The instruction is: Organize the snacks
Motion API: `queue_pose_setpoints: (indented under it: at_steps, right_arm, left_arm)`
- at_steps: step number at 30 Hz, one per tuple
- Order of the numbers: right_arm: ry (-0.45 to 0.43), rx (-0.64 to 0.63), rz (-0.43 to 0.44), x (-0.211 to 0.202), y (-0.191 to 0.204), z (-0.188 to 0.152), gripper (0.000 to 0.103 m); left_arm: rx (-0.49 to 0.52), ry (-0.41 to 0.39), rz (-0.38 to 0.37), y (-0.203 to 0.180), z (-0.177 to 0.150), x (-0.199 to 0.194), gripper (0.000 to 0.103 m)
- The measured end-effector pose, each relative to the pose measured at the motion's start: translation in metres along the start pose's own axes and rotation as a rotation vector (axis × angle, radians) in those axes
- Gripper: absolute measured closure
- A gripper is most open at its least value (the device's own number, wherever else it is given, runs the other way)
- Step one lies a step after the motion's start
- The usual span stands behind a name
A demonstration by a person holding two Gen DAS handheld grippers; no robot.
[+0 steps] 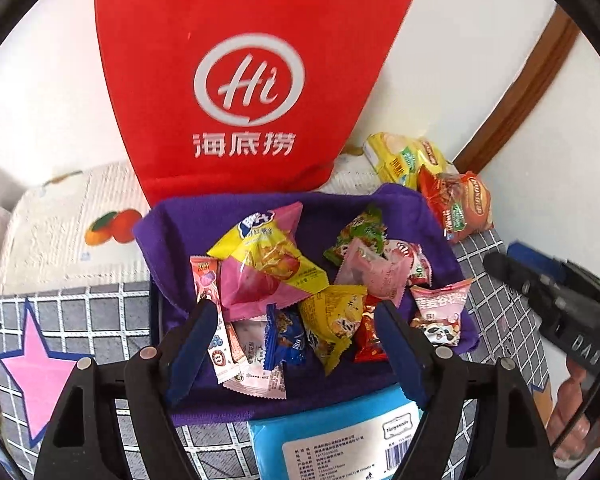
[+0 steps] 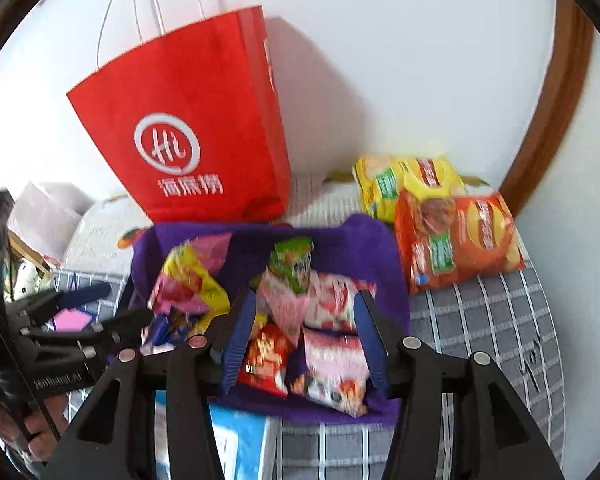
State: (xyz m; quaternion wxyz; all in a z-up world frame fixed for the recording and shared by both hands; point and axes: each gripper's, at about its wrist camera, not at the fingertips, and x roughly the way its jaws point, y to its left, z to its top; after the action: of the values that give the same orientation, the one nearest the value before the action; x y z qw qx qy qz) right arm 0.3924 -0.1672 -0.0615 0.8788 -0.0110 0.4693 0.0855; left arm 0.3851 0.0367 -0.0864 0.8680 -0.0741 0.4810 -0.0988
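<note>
A purple cloth-lined tray (image 1: 172,236) holds several small snack packets: a pink and yellow one (image 1: 260,264), a green one (image 1: 360,232), a blue one (image 1: 284,336). My left gripper (image 1: 296,308) is open and empty just above the packets near the tray's front. The tray also shows in the right wrist view (image 2: 364,240). My right gripper (image 2: 306,300) is open and empty over pink packets (image 2: 332,356) and a red packet (image 2: 266,356). The right gripper shows at the right edge of the left wrist view (image 1: 500,260).
A red paper bag (image 1: 240,80) stands behind the tray against the wall. Yellow (image 2: 404,184) and orange (image 2: 460,240) snack multipacks lie at the back right. A blue tissue pack (image 1: 332,444) lies in front of the tray. A checked cloth (image 2: 480,320) covers the surface.
</note>
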Motion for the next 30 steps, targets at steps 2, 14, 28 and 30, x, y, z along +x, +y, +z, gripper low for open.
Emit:
queue_pose_setpoints:
  at_steps: [2,14,28,30]
  right_arm:
    - [0.001,-0.008,-0.032,-0.008,0.001,-0.008,0.051]
    - [-0.108,0.063,-0.117,-0.097,-0.001,-0.077,0.017]
    - [-0.155,0.099,-0.165,-0.188,0.025,-0.168,0.012]
    - [-0.175,0.098,-0.150,-0.202,0.029,-0.181,0.009]
  left_arm:
    - [0.005,-0.009,-0.008,-0.004,-0.001,-0.007,0.022]
    - [0.038,-0.112,0.020,-0.025,-0.046,-0.087,0.014]
    - [0.049,-0.287,0.076,-0.042,-0.154,-0.201,0.006]
    - [0.057,-0.311,0.091,-0.046,-0.170,-0.214,0.006]
